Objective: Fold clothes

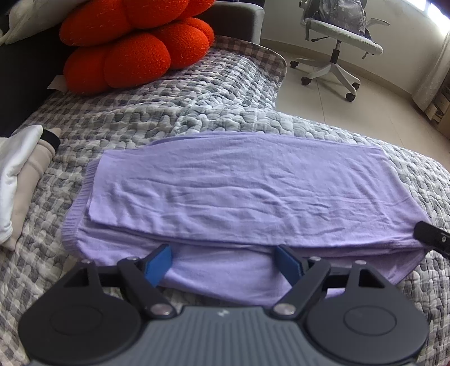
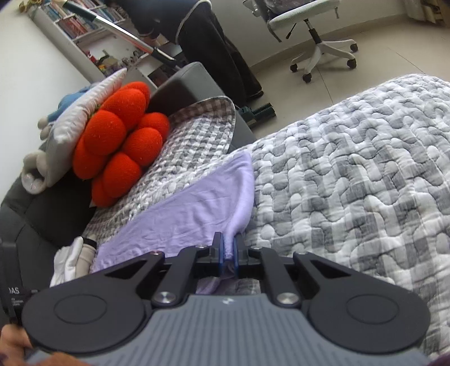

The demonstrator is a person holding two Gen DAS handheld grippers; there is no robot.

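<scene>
A lilac garment (image 1: 239,191) lies folded into a long band across the grey quilted bed cover (image 1: 174,112). My left gripper (image 1: 225,264) is open, its blue pads on either side of the garment's near edge, with cloth lying between them. In the right wrist view the same lilac garment (image 2: 191,214) stretches away to the left, and my right gripper (image 2: 228,253) is shut on its right end, a pinch of cloth standing up between the blue pads. A black finger of the right gripper (image 1: 433,239) shows at the garment's right end in the left wrist view.
An orange knotted cushion (image 1: 135,45) sits at the head of the bed. Folded white and beige clothes (image 1: 19,174) lie left of the garment. A white office chair (image 1: 337,48) stands on the tiled floor beyond. A person's dark trousers (image 2: 219,50) show by a bookshelf (image 2: 78,19).
</scene>
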